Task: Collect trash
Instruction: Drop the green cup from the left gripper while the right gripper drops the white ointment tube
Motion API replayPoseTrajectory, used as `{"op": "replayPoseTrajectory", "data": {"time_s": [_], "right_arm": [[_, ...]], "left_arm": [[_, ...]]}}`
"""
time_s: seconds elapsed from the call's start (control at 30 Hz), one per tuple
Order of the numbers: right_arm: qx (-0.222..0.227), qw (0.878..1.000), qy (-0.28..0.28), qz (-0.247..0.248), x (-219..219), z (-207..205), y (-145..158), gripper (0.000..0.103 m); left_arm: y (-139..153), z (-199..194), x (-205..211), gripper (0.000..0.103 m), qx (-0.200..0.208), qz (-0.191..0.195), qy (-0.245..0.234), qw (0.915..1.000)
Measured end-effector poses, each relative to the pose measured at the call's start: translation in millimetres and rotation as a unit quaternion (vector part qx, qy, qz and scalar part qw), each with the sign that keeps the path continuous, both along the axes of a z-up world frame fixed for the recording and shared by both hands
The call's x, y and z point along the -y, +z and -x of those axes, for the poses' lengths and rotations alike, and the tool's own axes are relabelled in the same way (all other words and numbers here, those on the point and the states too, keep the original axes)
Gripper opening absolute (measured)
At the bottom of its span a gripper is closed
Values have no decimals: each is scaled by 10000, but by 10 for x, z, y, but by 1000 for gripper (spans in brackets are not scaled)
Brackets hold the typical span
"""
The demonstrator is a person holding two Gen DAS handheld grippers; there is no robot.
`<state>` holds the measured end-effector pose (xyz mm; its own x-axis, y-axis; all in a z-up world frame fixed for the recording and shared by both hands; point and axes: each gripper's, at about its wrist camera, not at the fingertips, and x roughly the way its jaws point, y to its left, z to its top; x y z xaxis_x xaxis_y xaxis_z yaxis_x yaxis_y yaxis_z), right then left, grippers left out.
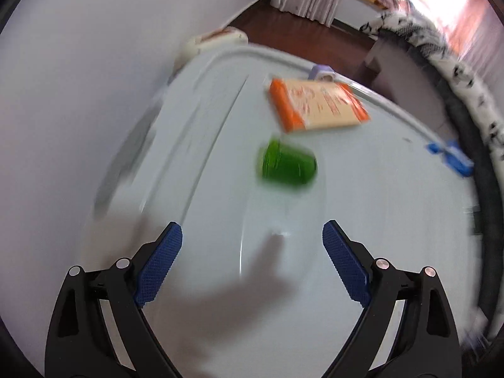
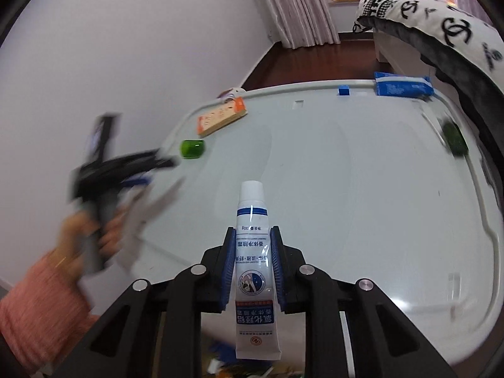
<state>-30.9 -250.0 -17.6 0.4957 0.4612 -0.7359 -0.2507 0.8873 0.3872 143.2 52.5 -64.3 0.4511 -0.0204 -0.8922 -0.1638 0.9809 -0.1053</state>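
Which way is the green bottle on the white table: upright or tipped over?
Tipped over. The green bottle lies on its side on the white table, its length running along the surface.

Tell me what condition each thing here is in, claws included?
Right claw: shut on the white tube.
White tube: capped, gripped at mid-body.
Left claw: open, empty.
Green bottle: lying on its side on the white lid.
Orange box: lying flat, closed.
Blue packet: lying at the lid's far edge.

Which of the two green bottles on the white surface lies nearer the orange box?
The bright green bottle beside the orange box, at left; the darker green bottle lies at the right edge.
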Motion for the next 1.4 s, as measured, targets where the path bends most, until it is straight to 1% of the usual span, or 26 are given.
{"op": "replayPoseTrajectory", "data": {"time_s": [0.03,0.07,0.2,0.23,0.27,0.33,0.4,0.47,0.5,0.53,0.6,0.7,0.77,0.8,0.87,0.93,1.0,1.1,1.13,1.17,1.2,1.23,1.27,1.3,1.37,1.4], "right_arm": [[38,10000,-17,-56,4,50,27,22],[67,9998,-8,-174,3,101,47,22],[24,9994,36,-343,0,115,2,22],[-21,9993,53,-367,24,131,-4,22],[-51,9993,101,-348,8,122,-25,22],[-49,9995,131,-272,-6,101,-51,22],[-117,9994,66,-327,23,58,-86,22],[-103,9995,-25,-311,56,44,-83,22],[-72,9995,-55,-296,65,42,-74,22],[-41,9996,-83,-285,67,49,-58,22],[56,9996,-150,-236,74,85,-5,22],[220,9992,-197,-257,77,237,145,22],[274,9990,-271,-244,71,418,226,22],[261,9990,-293,-212,70,518,242,22],[87,9992,-351,-162,76,761,212,22],[-124,9992,-362,-79,80,957,135,22],[-417,9983,-394,130,79,1171,9,22],[-913,9936,-497,439,97,1438,-262,23],[-1153,9899,-570,588,107,1503,-390,25],[-1355,9861,-642,714,117,1553,-504,53],[-1602,9810,-692,852,124,1596,-642,78],[-1880,9739,-736,1042,129,1624,-786,96],[-2089,9670,-829,1199,150,1660,-935,87],[-2228,9624,-899,1268,175,1684,-1038,84],[-2342,9588,-953,1297,208,1666,-1100,84],[-2248,9597,-1075,1299,246,1652,-1068,86]], "left_arm": [[-35,-158,87,89,-27,-264,-84,9996],[-59,-271,138,89,-28,-420,-76,9991],[-232,-588,269,90,-376,-851,-38,9957],[-211,-613,312,84,-219,-1024,-91,9945],[-199,-629,334,67,-189,-993,-175,9947],[-147,-629,384,46,-196,-1172,-257,9926],[-140,-596,388,46,-280,-1108,-352,9928],[-93,-478,386,46,-307,-1252,-369,9910],[-56,-415,386,46,-300,-1183,-379,9918],[29,-291,380,46,-288,-1006,-418,9936],[195,-26,371,46,-177,-892,-502,9946],[557,581,449,46,102,-750,-856,9934],[730,1134,524,46,114,-556,-1132,9920],[740,1270,526,46,71,-471,-1206,9916],[705,1735,585,46,-134,-250,-1529,9878],[547,2163,666,46,-450,-94,-1806,9825],[309,2510,740,46,-864,15,-2017,9756],[-143,2817,882,46,-1607,165,-2258,9607],[-353,2892,928,54,-1985,193,-2294,9527],[-638,2982,974,74,-2505,199,-2294,9403],[-828,3036,973,81,-2857,196,-2150,9337],[-960,3089,955,82,-3077,299,-2044,9288],[-1113,3131,955,83,-3329,463,-2007,9202],[-1295,3139,978,84,-3658,412,-2070,9065],[-1505,3202,1017,84,-4142,235,-2244,8818],[-1541,3233,1043,84,-4232,275,-2337,8750]]}}
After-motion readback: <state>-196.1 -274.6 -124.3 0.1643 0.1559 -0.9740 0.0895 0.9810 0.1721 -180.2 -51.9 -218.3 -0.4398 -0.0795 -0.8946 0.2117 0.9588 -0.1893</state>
